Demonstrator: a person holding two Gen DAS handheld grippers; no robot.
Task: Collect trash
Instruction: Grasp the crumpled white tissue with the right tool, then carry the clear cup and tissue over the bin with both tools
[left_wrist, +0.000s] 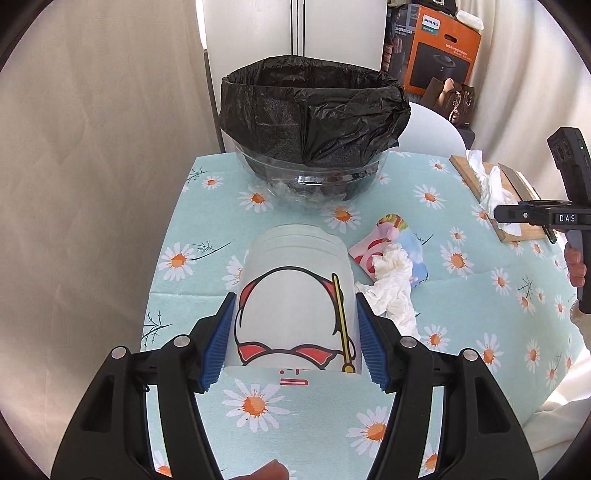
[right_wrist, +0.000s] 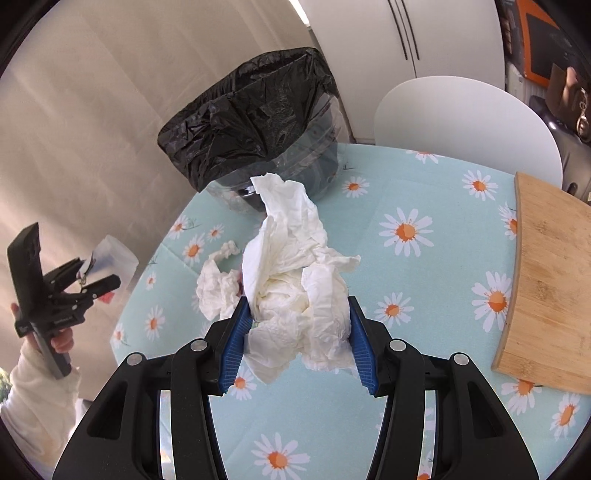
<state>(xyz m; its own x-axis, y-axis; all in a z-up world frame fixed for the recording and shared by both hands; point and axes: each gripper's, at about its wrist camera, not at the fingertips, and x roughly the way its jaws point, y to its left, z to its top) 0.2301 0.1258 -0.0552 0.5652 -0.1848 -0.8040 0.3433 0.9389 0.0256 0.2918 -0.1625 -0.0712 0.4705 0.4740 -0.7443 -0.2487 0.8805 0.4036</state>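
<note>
My left gripper (left_wrist: 295, 300) is shut on a translucent plastic cup (left_wrist: 295, 266) with a red and black cartoon print, held above the table. My right gripper (right_wrist: 297, 301) is shut on a crumpled white tissue (right_wrist: 295, 258), also lifted off the table. At the table's far end stands a clear bin (left_wrist: 310, 122) lined with a black bag, its mouth open. Between the grippers, a second crumpled tissue (left_wrist: 391, 284) and a colourful wrapper (left_wrist: 391, 236) lie on the cloth. In the right wrist view the left gripper (right_wrist: 99, 277) with the cup (right_wrist: 114, 254) shows at the left.
A daisy-print tablecloth (right_wrist: 424, 266) covers the table. A wooden cutting board (right_wrist: 546, 277) lies at the right edge. A white chair (right_wrist: 461, 122) stands behind the table. Beige curtain hangs to the left; boxes (left_wrist: 439, 51) are stacked at the back right.
</note>
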